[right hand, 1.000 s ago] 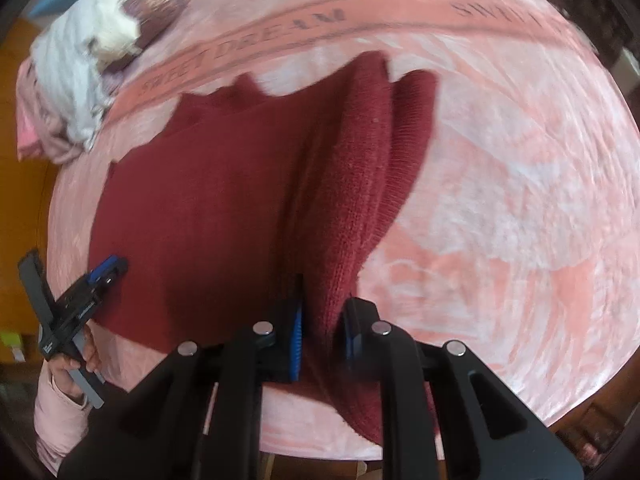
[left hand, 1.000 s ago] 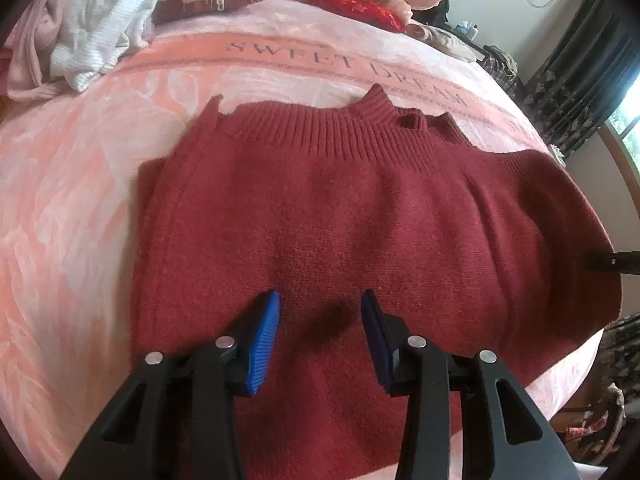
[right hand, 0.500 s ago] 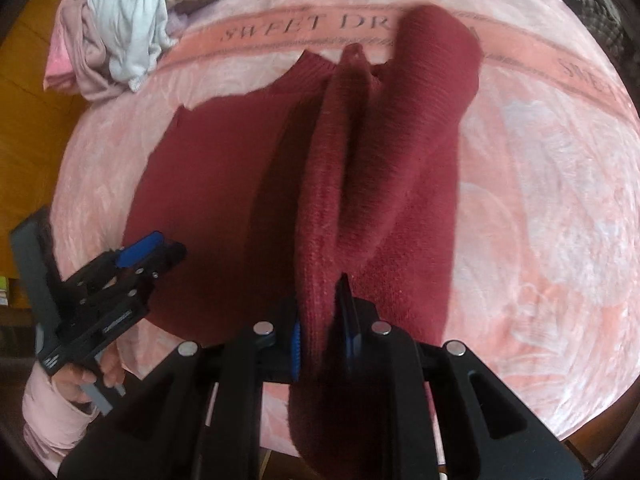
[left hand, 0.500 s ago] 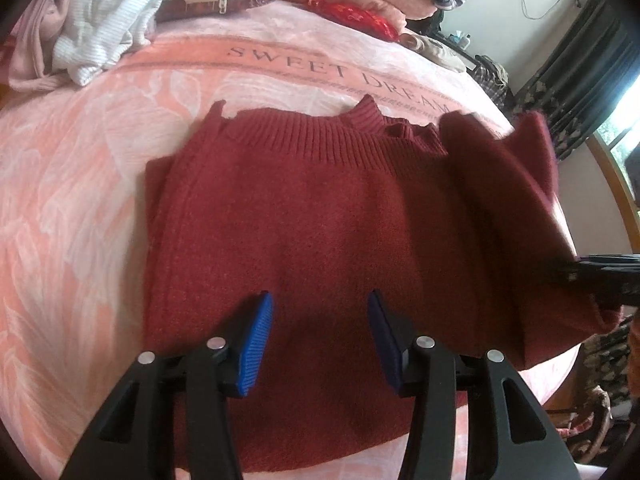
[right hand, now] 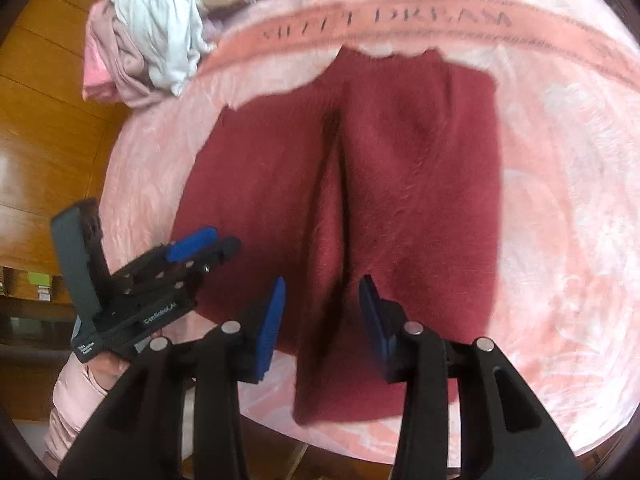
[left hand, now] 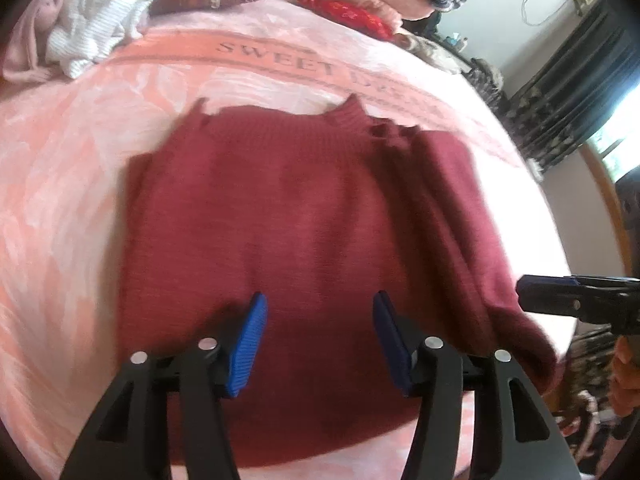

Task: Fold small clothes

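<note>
The right tongs (right hand: 322, 312) are spreading, nothing pinched between the pads, though a raised ridge of the red sweater (right hand: 360, 184) runs up toward twelve o'clock in the gap just beyond them. That reads as a release: the right side panel has been carried over and laid on the body, so the grip is no longer wanted. The left tongs (left hand: 318, 340) are also widening, standing fairly wide and empty over the sweater's lower middle, probably hovering there to keep the body in place or to be ready for the next fold.

The sweater lies flat on the pink blanket (right hand: 560, 208) of the bed, collar toward twelve o'clock near the printed lettering, hem toward six. In the right wrist view the folded panel lies to the right of the ridge, its straight edge at about three o'clock. A heap of loose clothes (right hand: 156, 28) sits at about ten o'clock, well apart.

Half a second ago the right tongs were clamped on the sweater's side, holding it up as a tall fold over the body; now that cloth is down and the pads are clear of it. The left tongs stand wider than a second ago, in much the same place.
</note>
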The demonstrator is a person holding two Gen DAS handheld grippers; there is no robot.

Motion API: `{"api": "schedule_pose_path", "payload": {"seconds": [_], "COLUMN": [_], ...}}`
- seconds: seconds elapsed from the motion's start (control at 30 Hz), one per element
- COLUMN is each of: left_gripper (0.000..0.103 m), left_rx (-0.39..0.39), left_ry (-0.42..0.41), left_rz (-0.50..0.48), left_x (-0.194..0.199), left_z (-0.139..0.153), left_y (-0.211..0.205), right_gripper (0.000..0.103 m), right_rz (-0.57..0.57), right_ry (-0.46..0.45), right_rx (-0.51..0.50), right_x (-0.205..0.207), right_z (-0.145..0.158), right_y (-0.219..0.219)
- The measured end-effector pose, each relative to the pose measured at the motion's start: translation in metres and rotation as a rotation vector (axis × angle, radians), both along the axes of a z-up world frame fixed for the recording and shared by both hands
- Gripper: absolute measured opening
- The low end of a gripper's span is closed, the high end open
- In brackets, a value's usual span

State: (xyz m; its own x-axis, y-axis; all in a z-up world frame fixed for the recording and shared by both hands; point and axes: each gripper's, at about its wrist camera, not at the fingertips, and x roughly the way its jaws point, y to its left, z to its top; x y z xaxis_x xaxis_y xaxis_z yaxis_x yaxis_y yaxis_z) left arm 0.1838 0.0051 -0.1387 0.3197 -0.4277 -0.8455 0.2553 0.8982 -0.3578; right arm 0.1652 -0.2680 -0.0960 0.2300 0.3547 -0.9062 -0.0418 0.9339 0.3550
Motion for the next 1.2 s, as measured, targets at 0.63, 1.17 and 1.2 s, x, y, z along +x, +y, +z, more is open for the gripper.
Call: {"api": "schedule_pose_path", "payload": {"seconds": [0.63,1.17,1.2], "left_gripper": [0.087,0.015,0.015], "left_rx": [-0.140,-0.212,-0.223], "left_ry": [0.199,0.017,0.019], "left_rz": [-0.047,-0.107,-0.102], "left_x": [0.015,0.004,0.005], "left_z": [-0.023,0.008,0.009], "left_y": [-0.116,-0.116,-0.111], "right_gripper": [0.036,0.036,0.036], "right_rz": [-0.103,-0.098,-0.094], "right_ry": [0.075,0.101,0.100], "right_rx": [-0.003,0.000,-0.001], "right_x": [-0.023,-0.031,-0.030], "right_z": [-0.045,-0.057,-0.056], "right_y": [-0.091,-0.094,-0.090]}}
